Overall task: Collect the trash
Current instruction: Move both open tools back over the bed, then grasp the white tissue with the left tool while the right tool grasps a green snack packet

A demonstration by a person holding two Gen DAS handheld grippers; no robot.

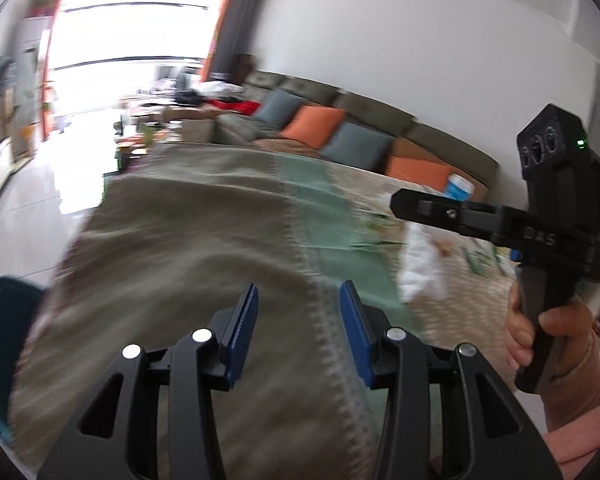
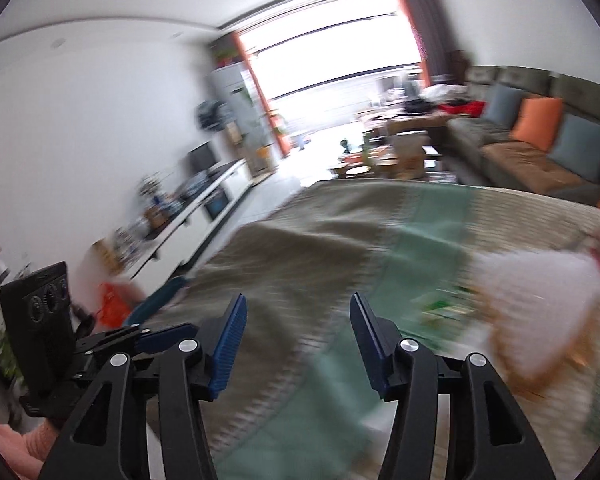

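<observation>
The left gripper (image 1: 299, 312) hung over the beige-and-green tablecloth (image 1: 172, 240), its blue pads parted and nothing between them. To its right the right gripper (image 2: 298, 330) was likewise spread and empty. Farther right, blurred white crumpled trash (image 2: 540, 300) lay on the cloth beside a blue-and-white container (image 1: 460, 188).

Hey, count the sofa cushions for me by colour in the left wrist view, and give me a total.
Orange cushions: 2, one further back and one nearer the table.
Grey-blue cushions: 2, one at the far end and one between the orange ones.
Total: 4 cushions, all leaning on the sofa. The picture is blurred, so more may be hidden.
</observation>
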